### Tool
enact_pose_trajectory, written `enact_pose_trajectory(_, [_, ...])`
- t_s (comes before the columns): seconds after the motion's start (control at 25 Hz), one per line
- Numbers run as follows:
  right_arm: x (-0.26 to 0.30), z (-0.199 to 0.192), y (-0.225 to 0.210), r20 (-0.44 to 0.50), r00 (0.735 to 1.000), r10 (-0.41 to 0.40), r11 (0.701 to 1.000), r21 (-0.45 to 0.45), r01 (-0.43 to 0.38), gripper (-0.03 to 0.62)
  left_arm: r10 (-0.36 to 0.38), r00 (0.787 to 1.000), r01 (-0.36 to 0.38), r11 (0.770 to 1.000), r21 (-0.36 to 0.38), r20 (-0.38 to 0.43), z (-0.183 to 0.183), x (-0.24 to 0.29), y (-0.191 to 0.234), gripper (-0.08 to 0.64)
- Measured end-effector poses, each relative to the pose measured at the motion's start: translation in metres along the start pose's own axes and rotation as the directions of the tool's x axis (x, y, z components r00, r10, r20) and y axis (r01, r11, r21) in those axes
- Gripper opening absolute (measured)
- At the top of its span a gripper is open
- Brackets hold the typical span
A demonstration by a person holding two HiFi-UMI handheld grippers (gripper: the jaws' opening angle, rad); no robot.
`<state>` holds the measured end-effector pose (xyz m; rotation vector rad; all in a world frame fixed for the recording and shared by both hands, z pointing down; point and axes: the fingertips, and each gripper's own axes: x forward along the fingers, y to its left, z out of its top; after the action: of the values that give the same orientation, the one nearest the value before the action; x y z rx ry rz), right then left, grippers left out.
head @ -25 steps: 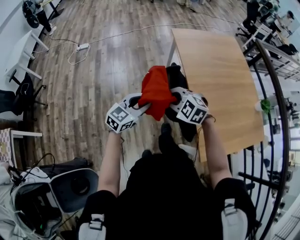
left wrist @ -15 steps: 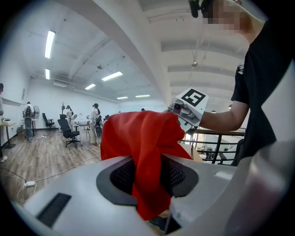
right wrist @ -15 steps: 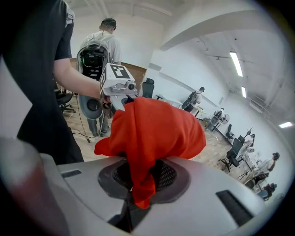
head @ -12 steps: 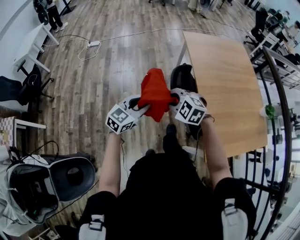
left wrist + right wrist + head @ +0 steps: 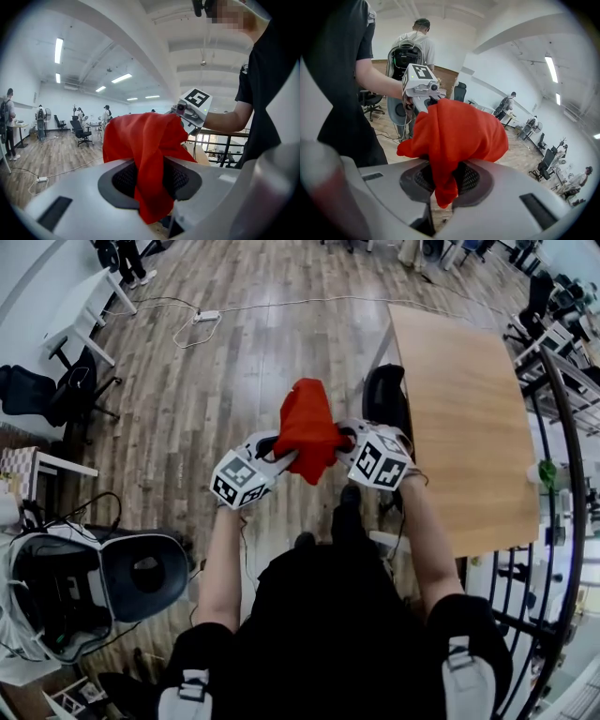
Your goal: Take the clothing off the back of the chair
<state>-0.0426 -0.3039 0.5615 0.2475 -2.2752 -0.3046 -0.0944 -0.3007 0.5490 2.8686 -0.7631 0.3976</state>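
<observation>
A red piece of clothing (image 5: pixel 307 427) hangs bunched in the air between my two grippers, in front of my body. My left gripper (image 5: pixel 284 448) is shut on its left side; in the left gripper view the red cloth (image 5: pixel 147 154) is pinched between the jaws and hangs below them. My right gripper (image 5: pixel 345 442) is shut on the right side, with the cloth (image 5: pixel 449 154) clamped between its pads. The black chair (image 5: pixel 386 401) stands behind the garment, beside the wooden table (image 5: pixel 464 418), with nothing red on its back.
Wood floor (image 5: pixel 234 381) spreads ahead and to the left. A grey padded seat or case (image 5: pixel 141 577) with cables sits at the lower left. A white desk (image 5: pixel 80 320) and dark chair (image 5: pixel 37 390) stand far left. A black railing (image 5: pixel 562 474) runs along the right.
Both grippers, still holding the red garment, have drawn back from the chair and table, which now sit farther up and to the right in the head view.
</observation>
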Motion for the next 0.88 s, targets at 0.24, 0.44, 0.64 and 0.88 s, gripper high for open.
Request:
enact_pose_trajectory(0.24, [0.014, 0.013, 0.021, 0.012, 1.0, 0.027, 1.0, -0.013, -0.027, 0.057, 0.027, 1.0, -0.027, 0.999, -0.017, -0.01, -0.016, -0.024, -0.005, 0.129])
enact_pose_trajectory(0.44, [0.022, 0.011, 0.032, 0.009, 0.999, 0.044, 0.999, -0.023, -0.043, 0.057, 0.042, 0.999, -0.042, 0.999, -0.027, -0.014, -0.028, -0.029, -0.01, 0.129])
enact_pose_trajectory(0.64, [0.023, 0.014, 0.049, 0.008, 0.999, 0.051, 0.998, -0.021, -0.051, 0.057, 0.047, 0.999, -0.048, 0.998, -0.03, -0.02, -0.037, -0.04, -0.021, 0.129])
enact_pose_trajectory(0.88, [0.025, 0.015, 0.06, 0.023, 0.998, 0.057, 0.998, -0.024, -0.057, 0.055, 0.051, 0.998, -0.052, 0.998, -0.036, -0.029, -0.044, -0.044, -0.029, 0.129])
